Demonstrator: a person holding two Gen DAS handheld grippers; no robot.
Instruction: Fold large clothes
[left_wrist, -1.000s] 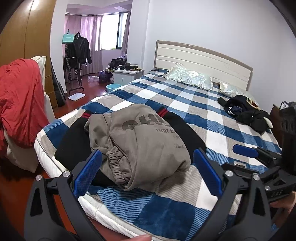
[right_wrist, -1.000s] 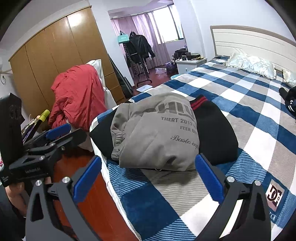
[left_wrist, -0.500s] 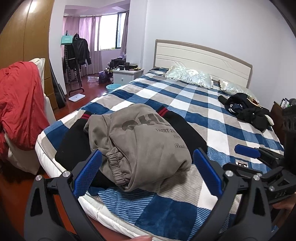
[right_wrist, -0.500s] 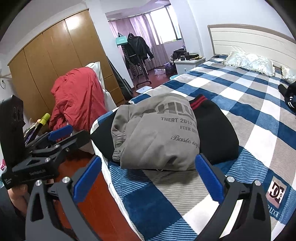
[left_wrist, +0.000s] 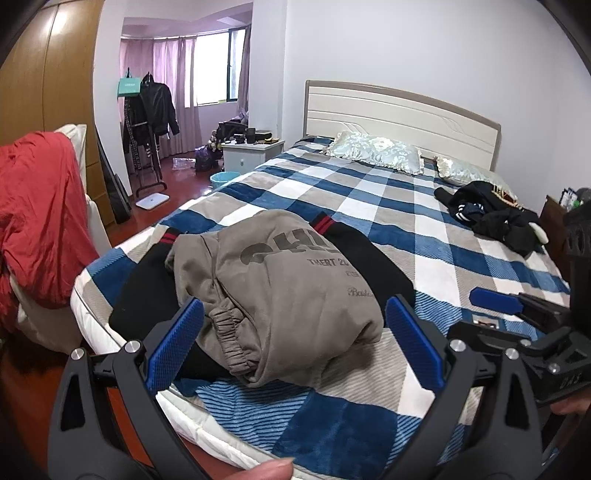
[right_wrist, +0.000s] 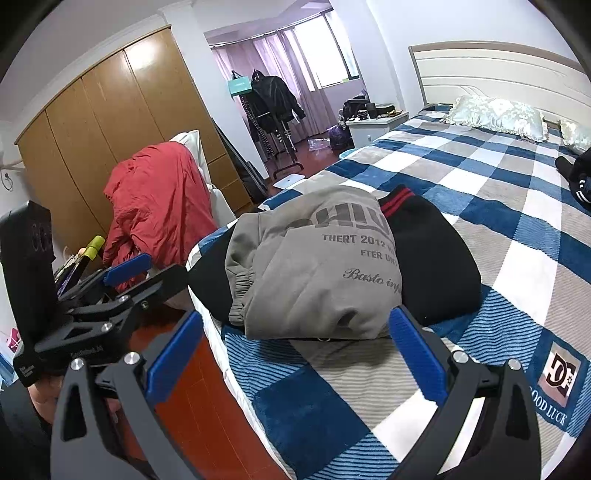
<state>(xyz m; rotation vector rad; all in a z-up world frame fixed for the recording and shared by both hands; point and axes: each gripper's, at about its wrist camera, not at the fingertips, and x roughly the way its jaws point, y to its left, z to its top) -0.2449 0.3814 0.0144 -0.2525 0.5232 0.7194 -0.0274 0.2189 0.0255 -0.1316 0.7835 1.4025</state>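
Your left gripper (left_wrist: 293, 341) and right gripper (right_wrist: 295, 345), both spread wide and empty, hover near the folded grey printed sweatshirt (left_wrist: 280, 280) atop the black garment (right_wrist: 432, 258); a careless pinch at its near edge could undo the fold.

**Bed and what lies on it**

The bed (left_wrist: 373, 206) wears a blue, white and grey checked blanket (left_wrist: 424, 254). Near its foot corner lies a black garment (right_wrist: 436, 258) with a folded grey sweatshirt (left_wrist: 288, 288) on top. Two pale pillows (left_wrist: 373, 151) sit at the headboard; a dark clothes heap (left_wrist: 495, 218) lies on the far side.
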